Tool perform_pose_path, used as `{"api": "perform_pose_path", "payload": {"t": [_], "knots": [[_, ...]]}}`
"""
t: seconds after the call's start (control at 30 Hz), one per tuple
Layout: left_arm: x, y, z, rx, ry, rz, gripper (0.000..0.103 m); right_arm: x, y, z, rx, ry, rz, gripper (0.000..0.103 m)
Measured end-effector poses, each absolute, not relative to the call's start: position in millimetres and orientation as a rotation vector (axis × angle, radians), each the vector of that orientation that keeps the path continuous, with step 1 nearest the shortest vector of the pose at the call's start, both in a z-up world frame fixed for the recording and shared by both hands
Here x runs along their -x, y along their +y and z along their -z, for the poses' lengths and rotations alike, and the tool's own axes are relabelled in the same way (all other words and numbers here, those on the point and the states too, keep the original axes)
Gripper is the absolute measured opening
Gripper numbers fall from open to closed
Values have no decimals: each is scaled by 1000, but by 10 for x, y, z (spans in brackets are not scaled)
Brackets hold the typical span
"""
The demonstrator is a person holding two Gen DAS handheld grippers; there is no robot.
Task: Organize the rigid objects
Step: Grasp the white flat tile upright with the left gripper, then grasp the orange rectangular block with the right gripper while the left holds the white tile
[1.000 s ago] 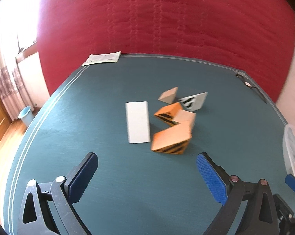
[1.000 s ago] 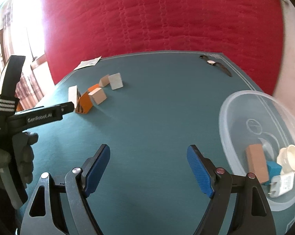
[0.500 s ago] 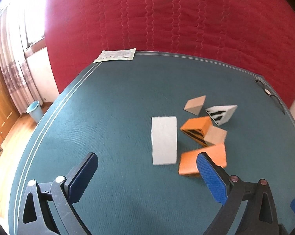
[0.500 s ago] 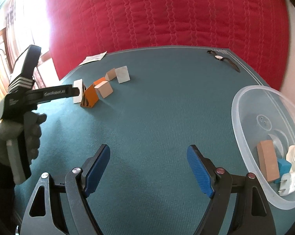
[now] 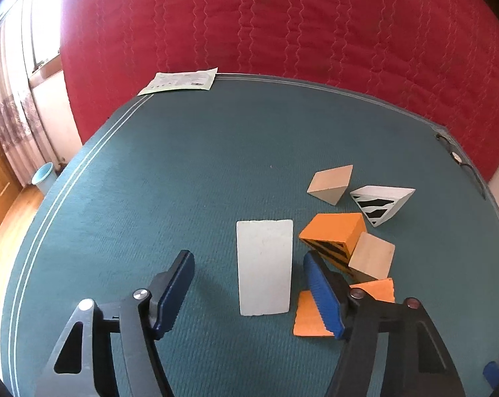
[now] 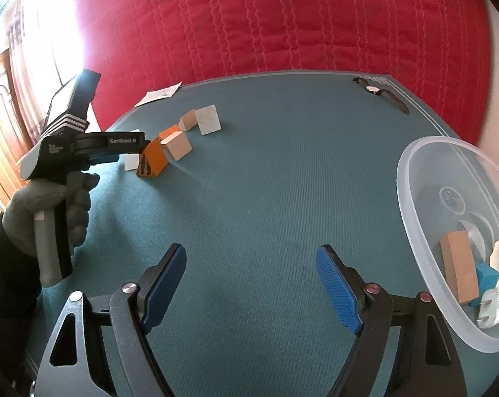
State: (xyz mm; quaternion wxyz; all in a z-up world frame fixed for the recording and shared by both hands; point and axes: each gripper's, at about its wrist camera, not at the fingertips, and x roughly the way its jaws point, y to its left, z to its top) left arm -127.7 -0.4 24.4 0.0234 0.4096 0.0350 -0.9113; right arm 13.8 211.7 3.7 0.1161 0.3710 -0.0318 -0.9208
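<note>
A flat white block (image 5: 264, 266) lies on the green table mat between the fingers of my left gripper (image 5: 249, 261). Its jaws are closing, and a gap shows on both sides of the block. To the block's right sit an orange striped block (image 5: 332, 235), a plain wooden cube (image 5: 372, 259) and an orange wedge (image 5: 307, 314) partly behind my right finger. Farther back are a wooden wedge (image 5: 332, 182) and a white black-striped wedge (image 5: 381, 203). My right gripper (image 6: 251, 254) hovers open over bare mat. Right of it stands a clear plastic bowl (image 6: 415, 178).
The bowl holds a brown block (image 6: 458, 268), a blue piece, a white plug and a white cup. A paper sheet (image 5: 179, 81) lies at the far left corner and a wristwatch (image 6: 378, 94) at the far right. A red quilt hangs behind. A gloved hand (image 6: 47, 205) holds the left gripper.
The left gripper has moved forward to the white block, which now lies between its fingers, and its jaws have narrowed. The right gripper has stayed where it was, open.
</note>
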Motion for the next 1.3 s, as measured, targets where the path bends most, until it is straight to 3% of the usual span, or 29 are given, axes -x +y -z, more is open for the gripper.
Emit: {"api": "perform_pose_path", "payload": {"t": [0.03, 0.1, 0.27, 0.97, 1.3], "knots": [[1281, -6, -244, -1266, 105, 2827, 68, -134, 2116, -30, -1094, -94, 2696, 82], [1307, -20, -224, -1276, 108, 2831, 53, -131, 2110, -20, -1102, -90, 2696, 82], [1305, -40, -221, -1287, 132, 2867, 31, -100, 2093, -2, -1118, -78, 2703, 82], [960, -396, -485, -1151, 103, 2893, 31, 467, 1399, -145, -1085, -22, 2499, 82], [870, -589, -382, -1189, 151, 2878, 31, 868, 804, -8, -1058, 137, 2317, 82]]}}
